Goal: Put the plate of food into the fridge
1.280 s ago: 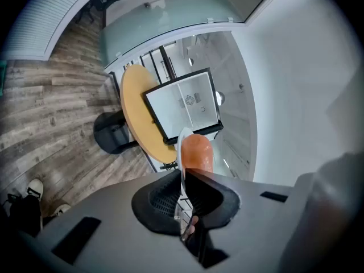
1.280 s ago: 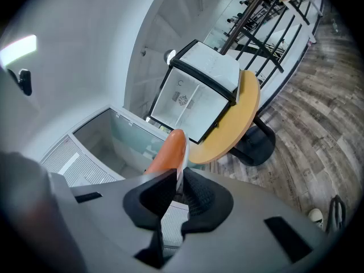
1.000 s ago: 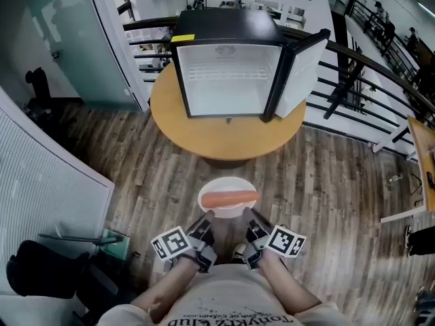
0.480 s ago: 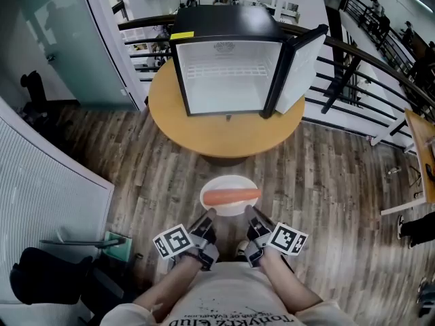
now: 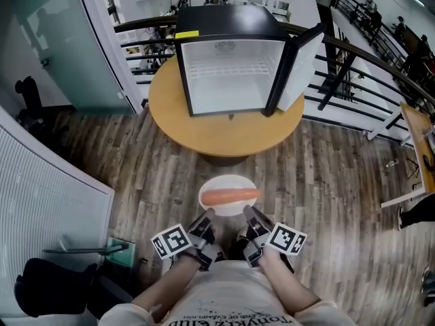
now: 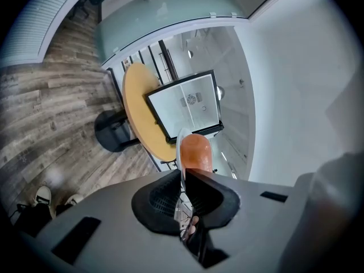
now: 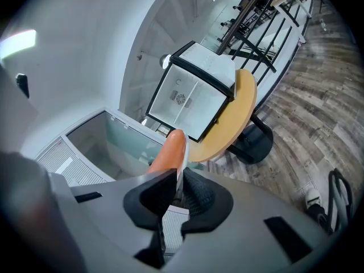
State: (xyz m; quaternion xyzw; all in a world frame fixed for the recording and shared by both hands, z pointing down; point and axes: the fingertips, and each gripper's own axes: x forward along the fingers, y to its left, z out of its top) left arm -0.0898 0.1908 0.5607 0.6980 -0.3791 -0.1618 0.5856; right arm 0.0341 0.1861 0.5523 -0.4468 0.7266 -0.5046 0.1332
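White plate (image 5: 228, 184) is hanging pinched between left gripper (image 5: 207, 217) and right gripper (image 5: 249, 214), open fridge (image 5: 231, 73) standing straight beyond.

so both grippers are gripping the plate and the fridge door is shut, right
No: the fridge door is open, swung out to the right, as the head view shows. The left gripper and right gripper do each grip the plate by its rim.

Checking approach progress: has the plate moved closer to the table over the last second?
No. In the head view, the gap between the plate and the round table edge looks unchanged.
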